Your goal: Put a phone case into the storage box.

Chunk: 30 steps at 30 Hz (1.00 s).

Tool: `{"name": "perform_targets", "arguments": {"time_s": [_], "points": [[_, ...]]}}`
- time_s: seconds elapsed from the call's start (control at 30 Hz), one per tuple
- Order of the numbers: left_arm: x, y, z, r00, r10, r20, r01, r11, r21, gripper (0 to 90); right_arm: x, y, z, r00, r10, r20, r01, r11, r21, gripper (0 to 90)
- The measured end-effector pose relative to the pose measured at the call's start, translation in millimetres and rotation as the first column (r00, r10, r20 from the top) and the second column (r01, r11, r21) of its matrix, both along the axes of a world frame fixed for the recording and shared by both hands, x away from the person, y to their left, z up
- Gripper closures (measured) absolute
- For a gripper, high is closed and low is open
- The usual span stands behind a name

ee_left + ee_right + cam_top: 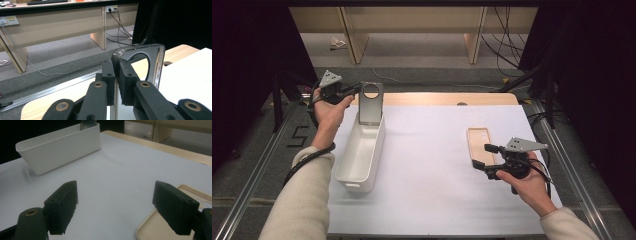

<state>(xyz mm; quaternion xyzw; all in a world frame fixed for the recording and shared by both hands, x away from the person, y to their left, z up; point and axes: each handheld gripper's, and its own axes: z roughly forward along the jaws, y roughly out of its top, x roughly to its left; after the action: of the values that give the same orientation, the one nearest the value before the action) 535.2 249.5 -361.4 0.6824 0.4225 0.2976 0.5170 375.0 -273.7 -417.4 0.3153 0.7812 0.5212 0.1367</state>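
The grey case [371, 104] is a phone case with a big round hole near its top. It stands upright over the far end of the white bin [361, 152], with its lower end inside the bin. The left gripper [358, 89] holds it by the top edge; in the left gripper view the jaws are closed flat on the rim of the case [140, 65], with no gap visible between pads and case. I judge that the step in hand is to place this case into the bin. The next move calls for lowering it until it rests on the bottom or leans on the wall, and only then opening the jaws, so that it does not drop or tip out.

The beige case [479, 145] lies flat on the white table cover [427, 165], well apart from the bin, on the right side. The right gripper [484, 157] hovers just over its near end with the jaws wide apart and nothing between them [113, 206]. It probably takes this case next; for that the jaws must come down around one edge.

I can read no brand or writing on the cases or the bin. The small marks on the side of the grey case are too blurred to read.
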Motion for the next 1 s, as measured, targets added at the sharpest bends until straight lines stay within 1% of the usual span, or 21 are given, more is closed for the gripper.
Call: {"name": "perform_targets", "arguments": {"time_s": [0.37,0.87,1.0], "points": [[1.8,4.3,-9.8,0.9996,0.016,-0.021,-0.016,0.9999,-0.005,83.2,0.2,-0.2,0.2,1.0,-0.002,0.002,0.002,1.0,0.002,21.2],[4.9,3.8,-19.3,0.9989,0.022,-0.041,-0.022,0.9998,0.0,82.9,0.4,-0.5,-0.2,1.0,-0.001,0.0,0.001,1.0,0.002,21.3],[5.2,3.7,-21.0,0.999,0.02,-0.041,-0.02,0.9998,0.003,82.9,0.6,-0.6,-0.5,1.0,-0.002,-0.003,0.002,1.0,0.002,21.3]]}}
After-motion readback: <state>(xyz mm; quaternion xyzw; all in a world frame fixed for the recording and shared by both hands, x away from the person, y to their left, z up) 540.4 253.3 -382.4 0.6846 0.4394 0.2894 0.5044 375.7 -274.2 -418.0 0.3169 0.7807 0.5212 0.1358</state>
